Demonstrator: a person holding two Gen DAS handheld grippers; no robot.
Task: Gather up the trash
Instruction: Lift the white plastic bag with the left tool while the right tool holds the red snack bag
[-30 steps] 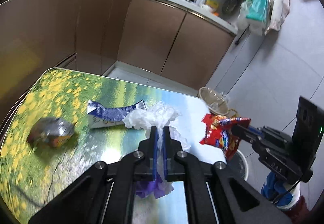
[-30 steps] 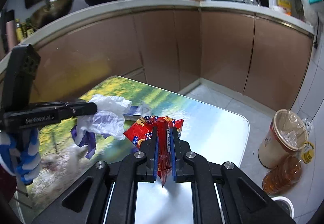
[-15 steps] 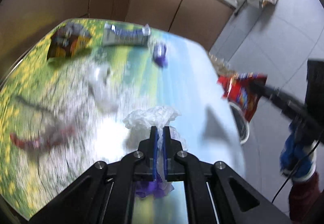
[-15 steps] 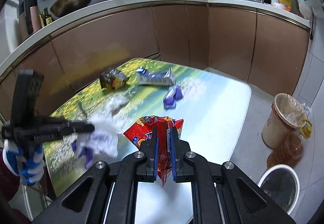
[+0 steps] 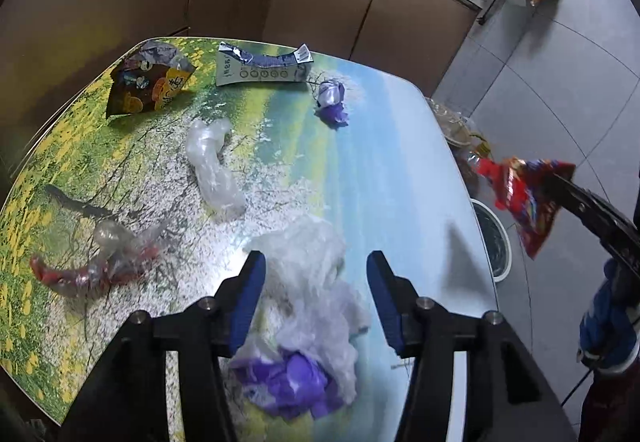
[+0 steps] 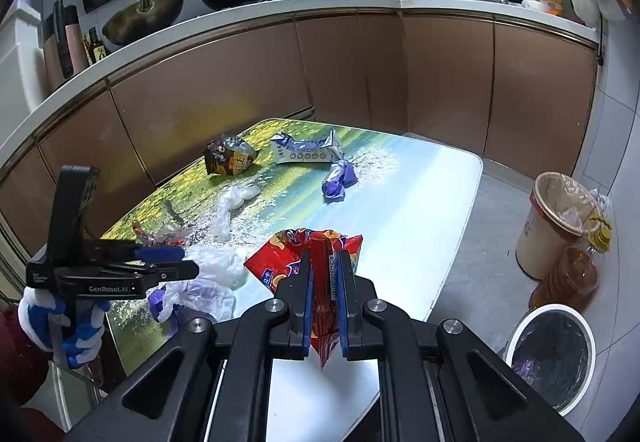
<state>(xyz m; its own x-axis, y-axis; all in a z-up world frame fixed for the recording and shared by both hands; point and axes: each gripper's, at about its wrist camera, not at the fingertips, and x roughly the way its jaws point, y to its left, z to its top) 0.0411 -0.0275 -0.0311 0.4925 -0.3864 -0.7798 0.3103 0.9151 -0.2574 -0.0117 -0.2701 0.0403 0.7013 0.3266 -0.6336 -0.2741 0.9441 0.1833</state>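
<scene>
While blurred, crumpled white-and-purple plastic wad (image 5: 308, 306): between left gripper (image 5: 316, 276), jaws wide, on landscape-printed surface (image 5: 400, 162).
Right gripper (image 6: 323, 296): jaws clamp red crinkled snack bag (image 6: 316, 254).
Around: white round bin (image 6: 550, 356), partly cut off.

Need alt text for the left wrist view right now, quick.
Left gripper open over a white and purple plastic wad on the floral table. Beyond lie more wrappers; at right, the right gripper holds a red snack bag above a white bin.

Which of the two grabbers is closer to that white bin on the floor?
Right. The right gripper, shut on the red snack bag, is near the table's bin-side edge; the white bin is beyond. The left gripper is farther.
</scene>
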